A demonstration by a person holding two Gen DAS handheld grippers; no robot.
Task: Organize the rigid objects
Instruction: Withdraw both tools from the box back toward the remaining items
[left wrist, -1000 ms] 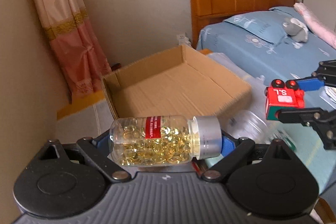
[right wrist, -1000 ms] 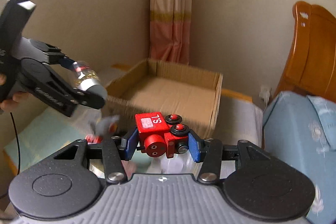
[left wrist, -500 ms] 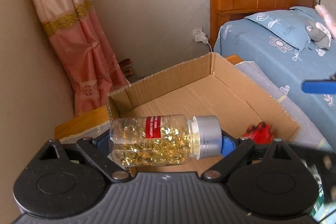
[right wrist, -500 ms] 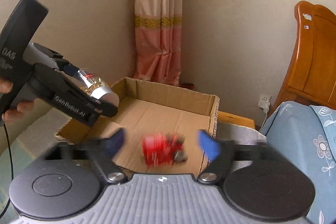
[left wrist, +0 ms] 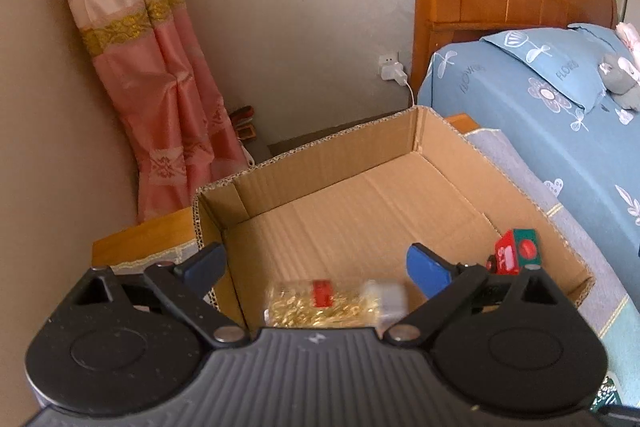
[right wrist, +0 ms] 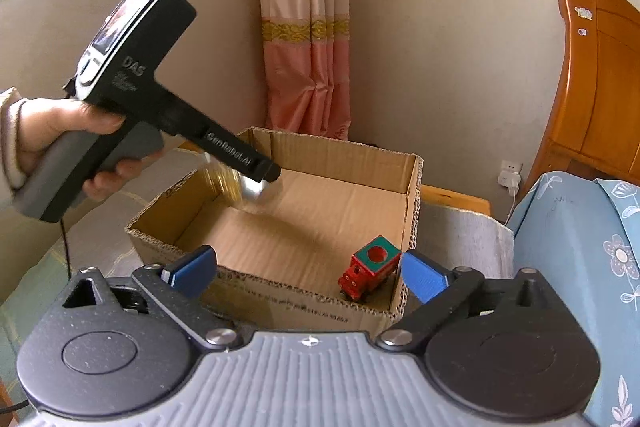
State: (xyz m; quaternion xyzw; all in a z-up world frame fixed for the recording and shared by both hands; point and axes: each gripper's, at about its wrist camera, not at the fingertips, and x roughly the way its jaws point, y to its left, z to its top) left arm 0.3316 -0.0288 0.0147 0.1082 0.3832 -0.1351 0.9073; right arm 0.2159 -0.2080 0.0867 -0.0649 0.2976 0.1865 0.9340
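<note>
We read "DAS" and "GenRobot.AI" in pale letters on the black body of our left claw (right wrist: 256,179), seen from the right wrist view; smaller print under "DAS" is too fine to make out. The pillow (left wrist: 560,67) on the bed (left wrist: 560,155) shows words like "FLOWER" between white flowers.

Our left claw (left wrist: 316,263) is released, its blue pads spread wide with nothing between them. Just below them the bottle (left wrist: 336,301) of golden capsules, with a red label and a grey cap, appears blurred over the near-left part of the box (left wrist: 416,131); its label cannot be read, and we cannot tell whether it touches the box floor.

Our right claw (right wrist: 308,273) is likewise released and empty, pads apart at the near wall of the box. The train (right wrist: 370,271), red with a green end panel bearing a red circle, lies tilted inside the box's near-right corner.
</note>
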